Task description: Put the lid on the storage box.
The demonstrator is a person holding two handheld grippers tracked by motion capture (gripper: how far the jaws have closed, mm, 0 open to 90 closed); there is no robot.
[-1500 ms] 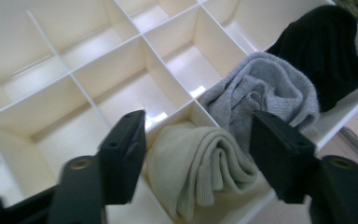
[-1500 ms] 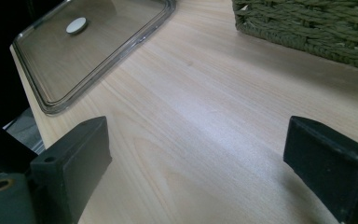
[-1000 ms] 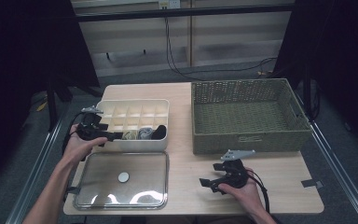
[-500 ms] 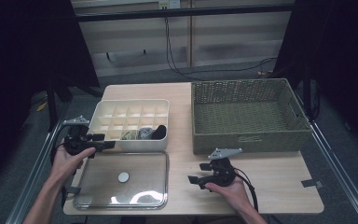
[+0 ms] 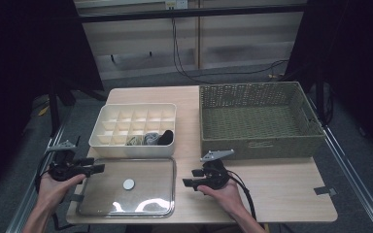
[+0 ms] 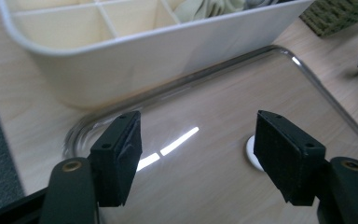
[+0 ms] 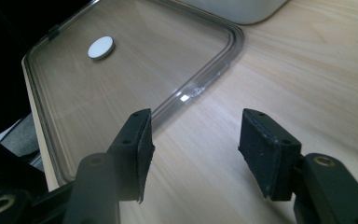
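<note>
A clear plastic lid point(image 5: 126, 187) with a white round button point(image 5: 128, 184) lies flat at the table's front left. Behind it stands a white divided box point(image 5: 134, 127) holding rolled socks point(image 5: 151, 139) in its front cells. My left gripper point(image 5: 97, 168) hovers at the lid's left edge, open and empty, its jaws over the lid point(image 6: 205, 154) with the box wall point(image 6: 135, 65) ahead. My right gripper point(image 5: 188, 184) sits just right of the lid, open and empty, pointing at the lid's corner point(image 7: 191, 91).
A large woven green basket point(image 5: 257, 121) stands at the back right, its front wall just behind my right hand. Bare tabletop point(image 5: 286, 189) lies to the right of that hand. Metal frame rails run along both table sides.
My left gripper has pulled back from the white box toward the table's front left edge, beside the lid. The right gripper has shifted left toward the lid's right edge.
</note>
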